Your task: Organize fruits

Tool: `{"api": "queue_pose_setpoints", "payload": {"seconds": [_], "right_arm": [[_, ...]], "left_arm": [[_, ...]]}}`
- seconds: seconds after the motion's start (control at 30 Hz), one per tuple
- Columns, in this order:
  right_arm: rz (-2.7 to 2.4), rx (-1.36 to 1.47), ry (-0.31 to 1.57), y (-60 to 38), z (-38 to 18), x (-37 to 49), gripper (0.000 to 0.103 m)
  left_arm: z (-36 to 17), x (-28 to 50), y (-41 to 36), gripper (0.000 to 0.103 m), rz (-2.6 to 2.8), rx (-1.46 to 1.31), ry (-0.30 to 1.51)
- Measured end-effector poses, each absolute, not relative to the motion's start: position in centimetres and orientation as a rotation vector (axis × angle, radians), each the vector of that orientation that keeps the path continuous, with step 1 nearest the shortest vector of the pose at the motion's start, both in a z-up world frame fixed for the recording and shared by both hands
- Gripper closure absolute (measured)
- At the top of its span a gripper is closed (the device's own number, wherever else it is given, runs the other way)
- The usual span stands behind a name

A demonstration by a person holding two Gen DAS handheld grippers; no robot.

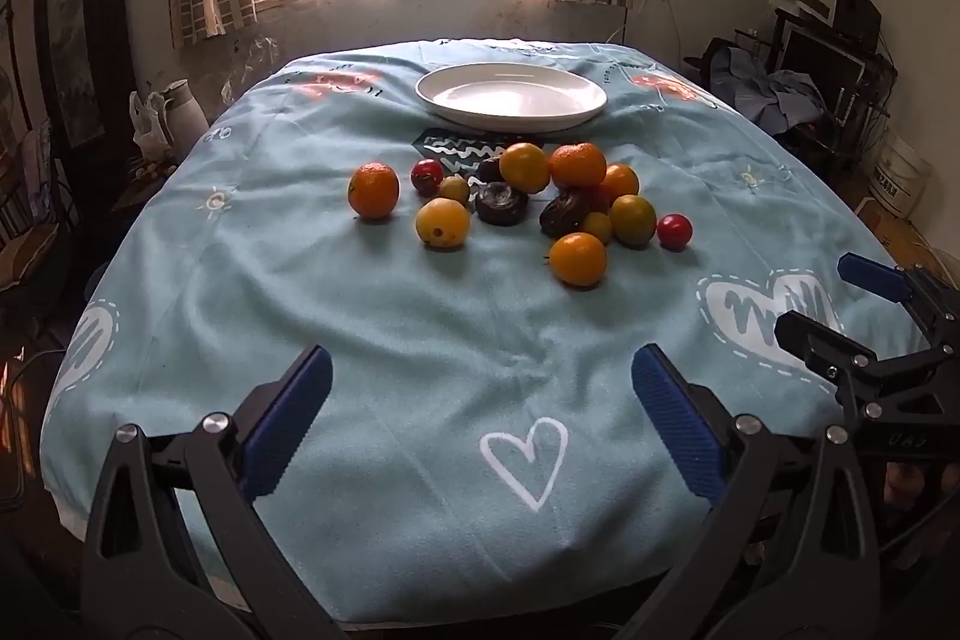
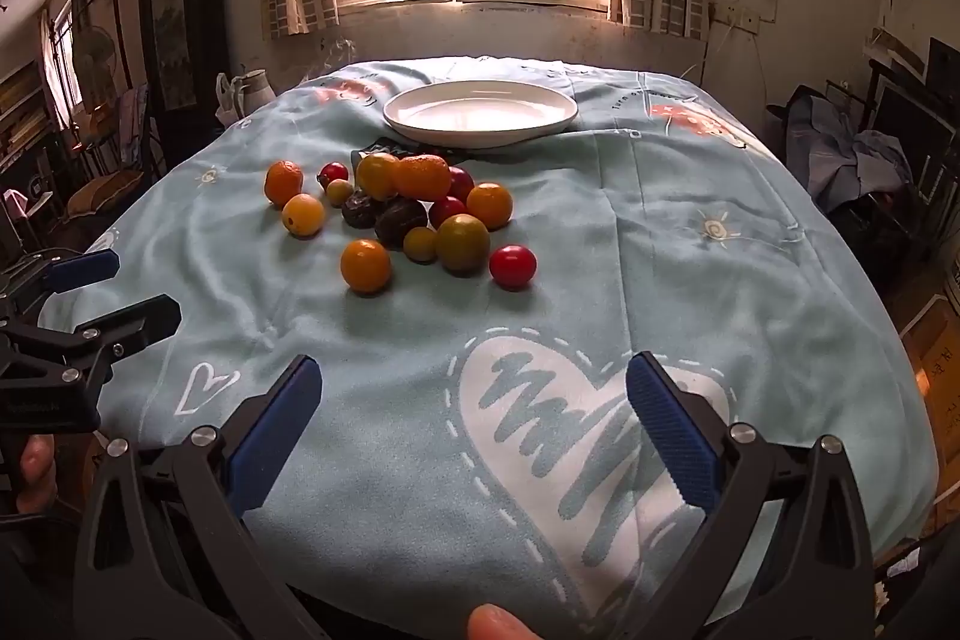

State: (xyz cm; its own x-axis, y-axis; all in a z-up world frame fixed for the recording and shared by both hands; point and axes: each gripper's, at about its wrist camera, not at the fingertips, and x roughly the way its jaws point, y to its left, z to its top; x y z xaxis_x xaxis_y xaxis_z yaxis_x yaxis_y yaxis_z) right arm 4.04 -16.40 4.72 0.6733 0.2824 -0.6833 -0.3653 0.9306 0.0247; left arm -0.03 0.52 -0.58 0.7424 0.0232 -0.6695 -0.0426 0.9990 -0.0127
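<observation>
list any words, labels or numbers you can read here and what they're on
No text here reads clearly.
Tablecloth: small dark print near the white plate, too small to read.
White bucket: dark lettering, blurred.
Right gripper: faint marking on its body, unreadable.

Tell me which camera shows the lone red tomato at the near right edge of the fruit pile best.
The right wrist view: the red tomato sits larger and nearer the picture's middle, clear of its neighbours. The left wrist view shows the same tomato smaller and farther right, beside a greenish-yellow fruit, still unobstructed.

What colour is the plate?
White; the plate is empty and shows best in the right wrist view.
</observation>
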Motion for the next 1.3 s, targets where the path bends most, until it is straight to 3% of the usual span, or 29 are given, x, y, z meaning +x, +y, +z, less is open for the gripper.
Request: {"api": "queue_pose_setpoints", "payload": {"seconds": [1.3], "right_arm": [[0.37,-0.103,0.773,-16.65,4.15,4.14,0.001]], "left_arm": [[-0.92,-0.11,0.51,0.002,0.043,-0.02,0.744]]}}
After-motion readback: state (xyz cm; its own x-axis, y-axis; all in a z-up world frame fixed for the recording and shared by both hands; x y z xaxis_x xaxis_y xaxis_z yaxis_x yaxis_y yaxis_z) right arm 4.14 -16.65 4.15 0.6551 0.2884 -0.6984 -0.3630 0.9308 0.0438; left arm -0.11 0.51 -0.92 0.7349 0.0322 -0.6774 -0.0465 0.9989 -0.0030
